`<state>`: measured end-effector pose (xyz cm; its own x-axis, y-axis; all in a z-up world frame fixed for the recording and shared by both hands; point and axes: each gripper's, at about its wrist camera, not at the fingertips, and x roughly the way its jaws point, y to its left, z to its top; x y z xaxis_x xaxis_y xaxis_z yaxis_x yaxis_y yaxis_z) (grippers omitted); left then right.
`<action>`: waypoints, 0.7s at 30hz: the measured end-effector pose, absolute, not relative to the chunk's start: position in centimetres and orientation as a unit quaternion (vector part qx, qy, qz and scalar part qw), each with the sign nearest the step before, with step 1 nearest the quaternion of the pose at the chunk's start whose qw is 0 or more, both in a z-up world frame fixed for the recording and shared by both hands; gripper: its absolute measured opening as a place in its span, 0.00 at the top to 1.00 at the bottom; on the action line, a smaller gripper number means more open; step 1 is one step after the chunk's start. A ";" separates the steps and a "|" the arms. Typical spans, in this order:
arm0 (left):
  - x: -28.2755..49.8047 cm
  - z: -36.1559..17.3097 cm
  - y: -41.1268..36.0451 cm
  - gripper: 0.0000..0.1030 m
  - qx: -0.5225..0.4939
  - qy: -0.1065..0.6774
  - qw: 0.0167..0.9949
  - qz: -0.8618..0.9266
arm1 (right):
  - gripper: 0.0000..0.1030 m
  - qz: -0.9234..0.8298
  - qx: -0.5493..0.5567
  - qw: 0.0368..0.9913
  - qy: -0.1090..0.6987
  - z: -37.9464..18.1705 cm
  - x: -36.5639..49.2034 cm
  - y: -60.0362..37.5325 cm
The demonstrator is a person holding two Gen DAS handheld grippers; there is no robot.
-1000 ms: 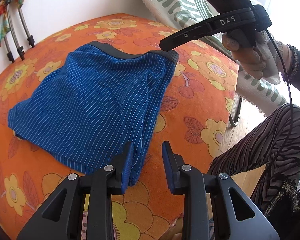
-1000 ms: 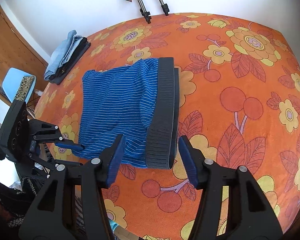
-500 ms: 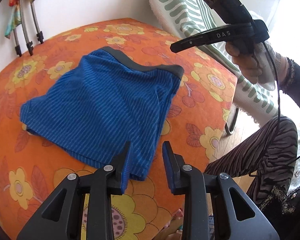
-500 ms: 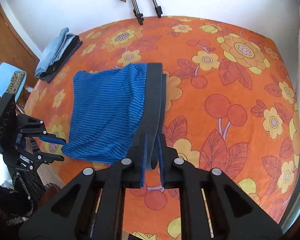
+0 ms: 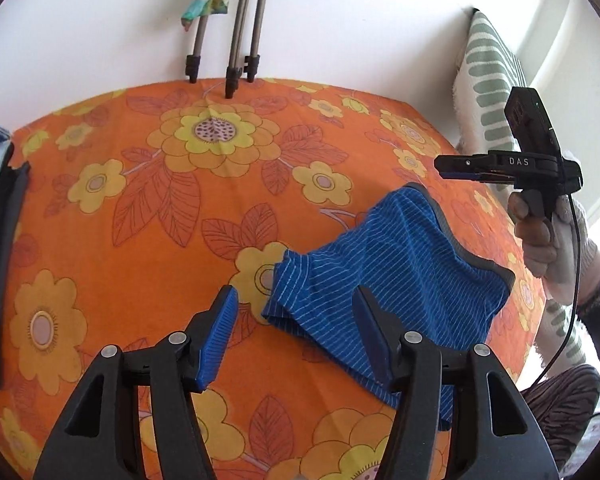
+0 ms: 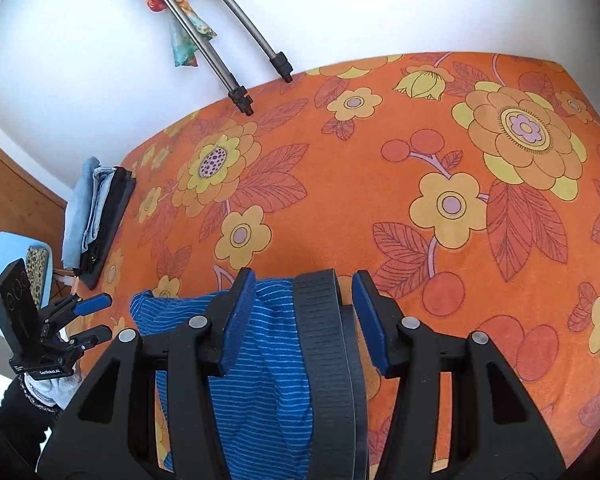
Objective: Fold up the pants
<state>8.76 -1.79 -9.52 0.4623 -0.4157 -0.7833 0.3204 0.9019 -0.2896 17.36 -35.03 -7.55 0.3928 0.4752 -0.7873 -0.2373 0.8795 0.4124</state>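
Both claws (image 5: 296, 336) (image 6: 304, 320) have just opened — the folded blue pants (image 5: 392, 276) lie released.

The pants (image 5: 392, 280) are blue with thin light stripes and a wide dark grey waistband (image 6: 332, 360). They lie folded and slightly rumpled on the orange flowered cover, at lower right of the left wrist view and bottom centre of the right wrist view.
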 end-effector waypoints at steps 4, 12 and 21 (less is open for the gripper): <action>10.7 -11.6 -1.9 0.40 -0.081 0.500 0.831 -0.229 | 0.49 0.220 0.140 0.813 0.520 -9.6 18.5 -34.2; 11.6 -13.5 -2.8 0.43 -0.093 0.514 0.817 -0.245 | 0.50 0.204 0.165 0.797 0.545 -12.1 19.7 -34.8; 11.3 -12.8 -3.3 0.92 -0.069 0.493 0.835 -0.234 | 0.79 0.228 0.166 0.797 0.535 -12.0 19.1 -34.3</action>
